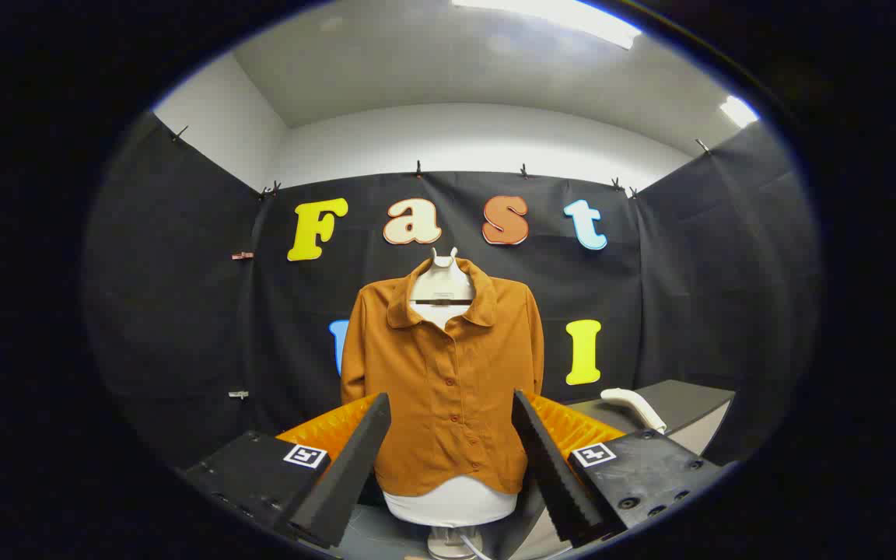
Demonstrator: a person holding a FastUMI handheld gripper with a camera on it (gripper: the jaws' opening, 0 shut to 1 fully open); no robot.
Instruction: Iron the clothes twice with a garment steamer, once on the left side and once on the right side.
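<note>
The black cloth wall (183, 311) hangs around the booth on all sides ahead of you, pinned up with small clips along its top edge, with a pale wall and ceiling above it and a bright strip light (565, 14) overhead.

In front of the cloth stands the shirt (448, 389), a rust-brown, long-sleeved one with a collar and a row of buttons down its front. It is dressed on a white dummy torso (452, 502), whose neck (442, 280) shows in the open collar and whose lower edge shows under the hem, on a pale stand (454, 540). The shirt hangs upright and faces you, and it sits beyond your fingers, framed in the gap between them.

To the right of the shirt, a dark table (681, 400) runs back toward the cloth. On it lies the steamer (633, 406), a white handled piece resting on the tabletop, well apart from the shirt and beyond your right finger.

Your gripper (452, 459) is spread wide, with nothing between its fingers and nothing touching them. Each finger slants inward toward the shirt, the right one showing a toothed inner face. The gripper body behind each finger carries a small square black-and-white marker (306, 455).
</note>
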